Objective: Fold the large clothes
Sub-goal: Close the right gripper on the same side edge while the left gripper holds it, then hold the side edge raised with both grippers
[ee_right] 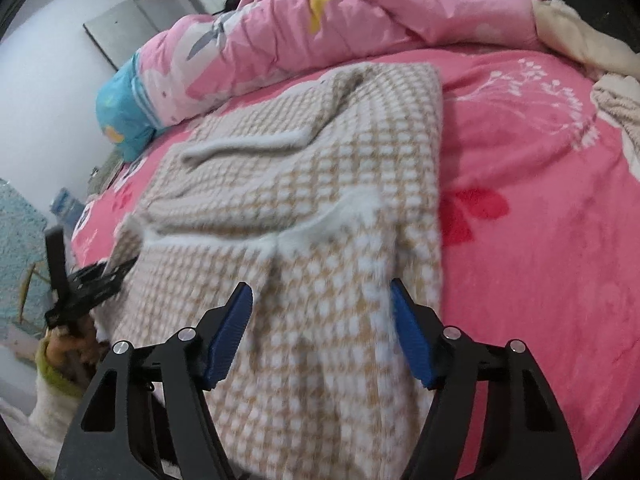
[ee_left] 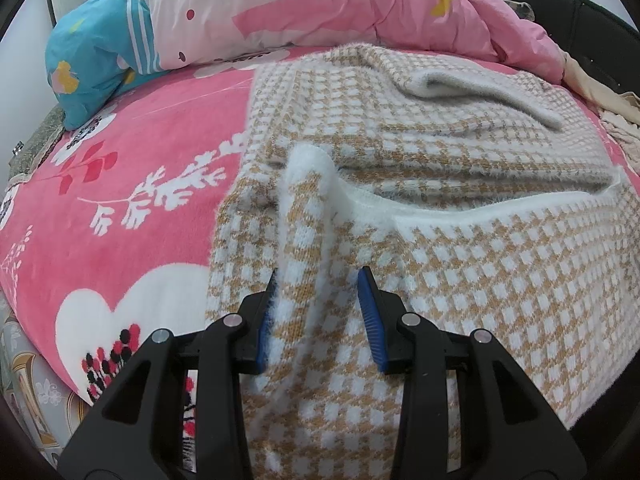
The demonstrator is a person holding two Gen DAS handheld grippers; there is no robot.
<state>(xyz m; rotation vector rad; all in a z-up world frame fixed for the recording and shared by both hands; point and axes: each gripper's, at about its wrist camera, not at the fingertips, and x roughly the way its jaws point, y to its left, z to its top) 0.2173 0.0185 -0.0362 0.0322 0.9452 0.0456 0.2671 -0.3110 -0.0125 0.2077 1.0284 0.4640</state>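
Pink floral bedspread [ee_left: 120,200]; left gripper [ee_left: 320,312] pinches checked sweater [ee_left: 480,280]; right gripper [ee_right: 320,332] wide.

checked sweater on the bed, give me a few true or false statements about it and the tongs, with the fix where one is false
1. The checked sweater lies on a pink bedspread. True.
2. The left tongs have a raised ridge of the sweater between their blue pads. True.
3. The right tongs are clamped shut on a sleeve. False: their pads stand wide apart over the sweater, gripping nothing.
4. The sweater is plain grey. False: it is checked in tan and white, with white fuzzy trim.
5. A pink quilt is bunched up beyond the sweater. True.
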